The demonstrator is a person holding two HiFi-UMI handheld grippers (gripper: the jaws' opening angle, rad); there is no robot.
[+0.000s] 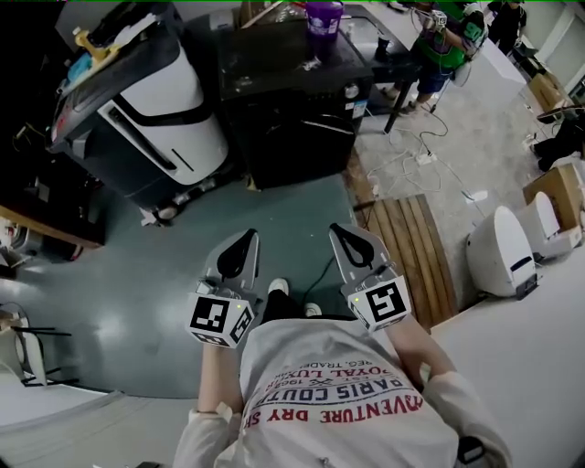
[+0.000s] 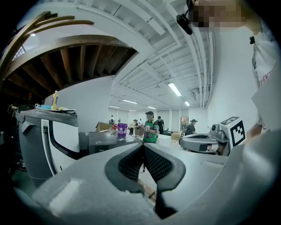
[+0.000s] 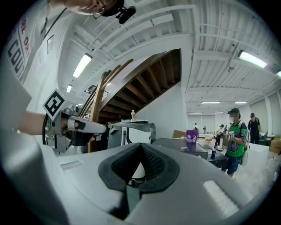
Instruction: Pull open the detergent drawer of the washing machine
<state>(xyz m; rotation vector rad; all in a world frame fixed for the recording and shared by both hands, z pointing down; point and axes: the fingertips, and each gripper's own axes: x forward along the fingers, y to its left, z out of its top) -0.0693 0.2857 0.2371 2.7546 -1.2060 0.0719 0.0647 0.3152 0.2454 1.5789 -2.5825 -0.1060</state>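
Left gripper (image 1: 239, 249) and right gripper (image 1: 352, 242), jaws closed on nothing, near the person (image 1: 347, 407).
Black washing machine (image 1: 292, 110) stands far ahead, well apart; purple cup (image 1: 324, 16) on its top, contents not visible.

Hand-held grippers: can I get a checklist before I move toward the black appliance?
1. Left hand-held gripper empty: ok.
2. Right hand-held gripper empty: ok.
3. Jaws apart for a grasp: not ok, both shut.
4. Close to the black appliance: not ok, floor lies between.
5. Detergent drawer spotted: cannot tell.
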